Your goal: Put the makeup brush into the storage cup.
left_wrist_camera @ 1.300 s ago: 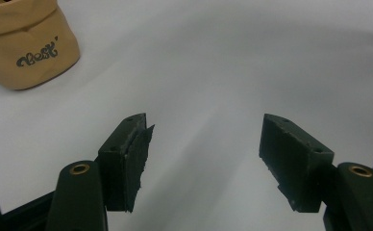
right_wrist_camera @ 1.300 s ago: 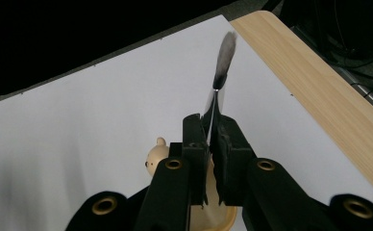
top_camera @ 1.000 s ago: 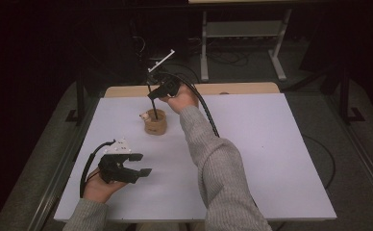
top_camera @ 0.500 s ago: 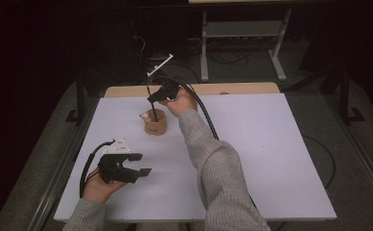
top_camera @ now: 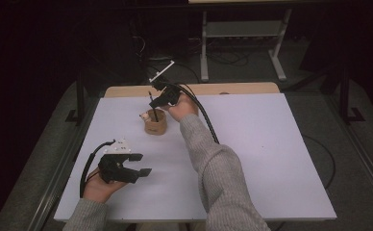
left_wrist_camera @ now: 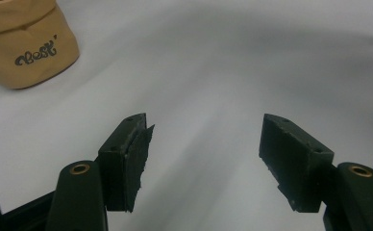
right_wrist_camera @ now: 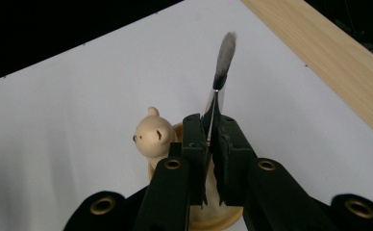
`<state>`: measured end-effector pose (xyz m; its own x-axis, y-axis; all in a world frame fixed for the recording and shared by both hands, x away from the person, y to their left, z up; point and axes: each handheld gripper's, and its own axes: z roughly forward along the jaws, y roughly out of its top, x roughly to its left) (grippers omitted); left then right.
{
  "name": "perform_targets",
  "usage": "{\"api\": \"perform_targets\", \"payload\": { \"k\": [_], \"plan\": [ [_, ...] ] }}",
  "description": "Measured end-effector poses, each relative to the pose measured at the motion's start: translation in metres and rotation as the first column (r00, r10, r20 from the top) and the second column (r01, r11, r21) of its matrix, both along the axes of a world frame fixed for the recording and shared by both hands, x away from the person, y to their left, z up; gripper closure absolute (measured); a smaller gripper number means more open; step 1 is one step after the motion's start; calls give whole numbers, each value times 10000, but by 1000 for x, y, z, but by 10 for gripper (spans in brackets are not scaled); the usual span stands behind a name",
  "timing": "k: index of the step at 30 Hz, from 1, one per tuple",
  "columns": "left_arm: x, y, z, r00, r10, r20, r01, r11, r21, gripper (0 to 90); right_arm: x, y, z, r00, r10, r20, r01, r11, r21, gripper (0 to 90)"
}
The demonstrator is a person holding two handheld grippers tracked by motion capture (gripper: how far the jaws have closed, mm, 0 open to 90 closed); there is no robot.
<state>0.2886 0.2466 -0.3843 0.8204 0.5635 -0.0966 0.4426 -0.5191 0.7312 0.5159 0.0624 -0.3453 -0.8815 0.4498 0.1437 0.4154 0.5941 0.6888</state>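
The brush (right_wrist_camera: 221,62) stands nearly upright over the tan holder (top_camera: 155,123), its grey bristle tip pointing up and away from the holder and its thin handle pinched between the pads of the right gripper (right_wrist_camera: 212,139), whose jaws are drawn in tight on it with only the handle's thickness between them. In the high view the brush (top_camera: 152,103) shows as a dark thin stick leaning over the holder's mouth; whether its lower end sits inside the holder cannot be told. A small cream bear-shaped figure (right_wrist_camera: 151,136) rises at the holder's rim, just beside the brush handle. The right gripper (top_camera: 164,97) hangs just above and behind the holder, with its black cable trailing back along the grey sleeve (top_camera: 217,171). The holder (left_wrist_camera: 25,45) carries dark lettering on its side and sits on the white table (top_camera: 271,144), toward the table's far edge, where a wooden strip (top_camera: 232,88) runs. Well apart from the holder, on the near side, the left gripper (top_camera: 139,164) rests low over the table with its jaws spread wide and nothing between them.
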Motion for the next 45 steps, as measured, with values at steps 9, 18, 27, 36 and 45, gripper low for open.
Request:
{"api": "perform_targets", "payload": {
  "k": [9,18,27,36,45],
  "plan": [
    [1,0,-1,10000,7,-13,-7,10000,-61,337,1,-2,-10,9998,-161,-71,161,9999,-61,774],
    [1,0,-1,10000,12,-11,-12,10000,-58,337,0,-11,-12,9995,-311,-107,312,9995,43,722],
    [1,1,-2,10000,14,-3,-14,10000,-22,336,-10,-32,-12,9954,-722,-634,775,9934,849,665],
    [2,-2,-2,10000,-60,1,60,9999,88,335,-19,-63,-17,9961,-728,-502,774,9923,963,627],
    [1,-5,-3,9999,-117,-6,117,9998,135,334,-27,-88,-20,9948,-843,-563,902,9896,1123,583]
  ]
}}
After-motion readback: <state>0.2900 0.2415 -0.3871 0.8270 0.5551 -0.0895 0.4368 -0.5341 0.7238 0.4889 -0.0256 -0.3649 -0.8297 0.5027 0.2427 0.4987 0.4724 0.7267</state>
